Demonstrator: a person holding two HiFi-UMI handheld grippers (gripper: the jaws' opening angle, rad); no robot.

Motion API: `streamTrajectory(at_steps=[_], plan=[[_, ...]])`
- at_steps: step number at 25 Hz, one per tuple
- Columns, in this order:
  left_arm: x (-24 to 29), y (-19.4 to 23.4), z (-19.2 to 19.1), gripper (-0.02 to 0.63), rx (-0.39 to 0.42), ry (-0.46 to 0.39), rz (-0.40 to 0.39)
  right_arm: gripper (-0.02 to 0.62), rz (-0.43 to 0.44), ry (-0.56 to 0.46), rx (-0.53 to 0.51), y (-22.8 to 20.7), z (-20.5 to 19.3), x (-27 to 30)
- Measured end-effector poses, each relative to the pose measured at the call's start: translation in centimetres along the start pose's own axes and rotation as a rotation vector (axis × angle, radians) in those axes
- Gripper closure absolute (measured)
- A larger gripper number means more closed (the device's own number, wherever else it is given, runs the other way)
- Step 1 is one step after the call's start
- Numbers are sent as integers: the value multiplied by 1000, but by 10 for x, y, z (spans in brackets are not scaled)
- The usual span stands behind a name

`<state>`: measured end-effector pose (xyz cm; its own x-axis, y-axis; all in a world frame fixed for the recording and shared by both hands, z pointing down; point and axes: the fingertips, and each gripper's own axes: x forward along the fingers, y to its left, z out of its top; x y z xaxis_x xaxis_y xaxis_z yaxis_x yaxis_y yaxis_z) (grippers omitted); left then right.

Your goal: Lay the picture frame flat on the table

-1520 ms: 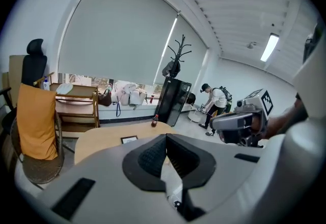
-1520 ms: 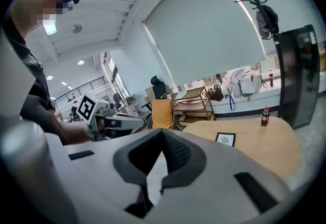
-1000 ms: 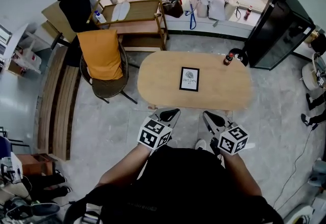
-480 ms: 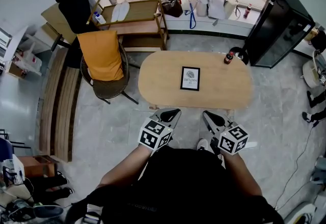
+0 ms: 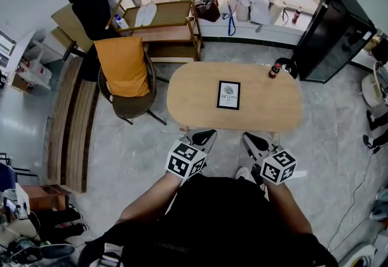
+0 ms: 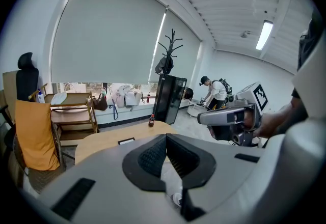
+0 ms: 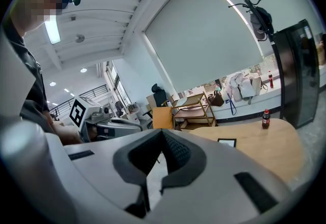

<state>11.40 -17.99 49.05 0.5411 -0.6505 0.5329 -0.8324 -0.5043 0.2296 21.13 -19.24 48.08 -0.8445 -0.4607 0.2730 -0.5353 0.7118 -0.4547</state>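
Note:
The black picture frame (image 5: 228,95) lies flat, face up, in the middle of the oval wooden table (image 5: 273,108). It also shows small and far off in the left gripper view as the frame (image 6: 126,141) and in the right gripper view as the frame (image 7: 226,142). My left gripper (image 5: 205,134) is held close to my body, short of the table's near edge, its jaws shut with nothing in them. My right gripper (image 5: 248,136) hangs beside it, also shut and empty. Both point toward the table, well apart from the frame.
A small dark bottle (image 5: 274,70) stands at the table's far right end. A wicker chair with an orange cushion (image 5: 123,68) sits left of the table, a wooden trolley (image 5: 160,20) behind it, a black cabinet (image 5: 330,29) at the right. A person (image 6: 216,93) stands far back.
The head view has drifted slightly, so the table sits a touch further right. The grippers and the frame have not moved.

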Motion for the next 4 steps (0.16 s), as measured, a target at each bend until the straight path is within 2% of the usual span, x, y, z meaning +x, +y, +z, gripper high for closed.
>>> streamTrajectory(at_steps=[4], plan=[[2, 1, 0, 601, 2, 0, -1, 594, -1, -1, -2, -2, 0, 2]])
